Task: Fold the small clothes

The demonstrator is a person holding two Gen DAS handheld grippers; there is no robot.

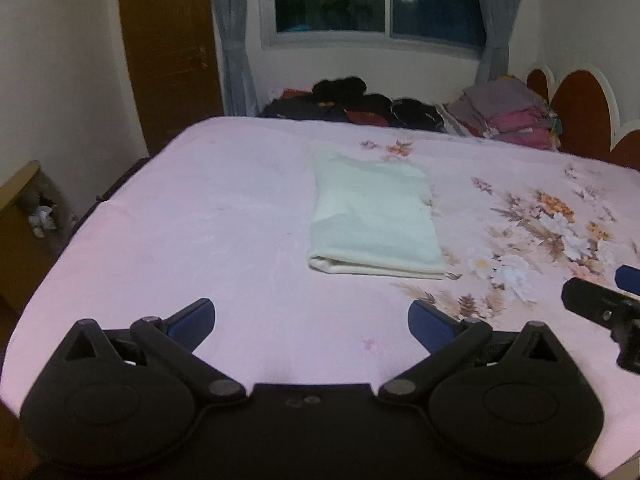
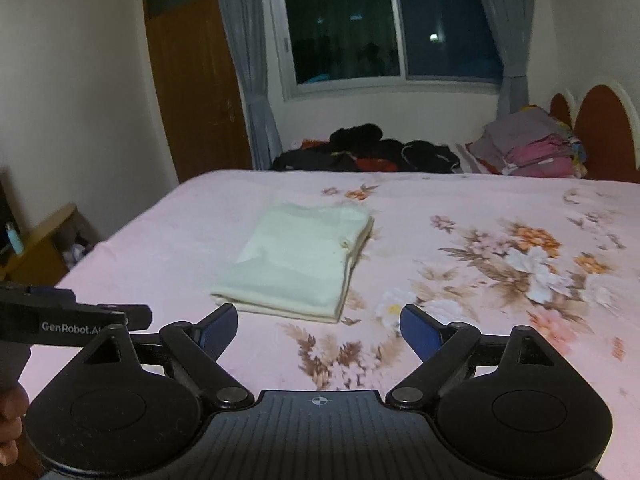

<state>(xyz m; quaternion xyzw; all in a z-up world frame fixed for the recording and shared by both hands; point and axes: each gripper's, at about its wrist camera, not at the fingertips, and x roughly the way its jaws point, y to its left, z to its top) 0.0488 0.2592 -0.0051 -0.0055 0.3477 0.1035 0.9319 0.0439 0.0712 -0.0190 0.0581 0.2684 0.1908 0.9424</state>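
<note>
A pale cream garment (image 1: 372, 216) lies folded into a flat rectangle on the pink floral bedspread (image 1: 200, 220); it also shows in the right wrist view (image 2: 304, 260). My left gripper (image 1: 310, 320) is open and empty, held above the bed a little short of the garment's near edge. My right gripper (image 2: 318, 326) is open and empty, just short of the garment's near right corner. The right gripper shows at the right edge of the left wrist view (image 1: 600, 304), and the left gripper at the left edge of the right wrist view (image 2: 72, 320).
A heap of dark clothes (image 2: 368, 152) lies at the far edge of the bed. A stack of folded purple and pink clothes (image 2: 532, 144) sits by the headboard (image 2: 604, 128). A wooden side table (image 1: 24, 216) stands left of the bed.
</note>
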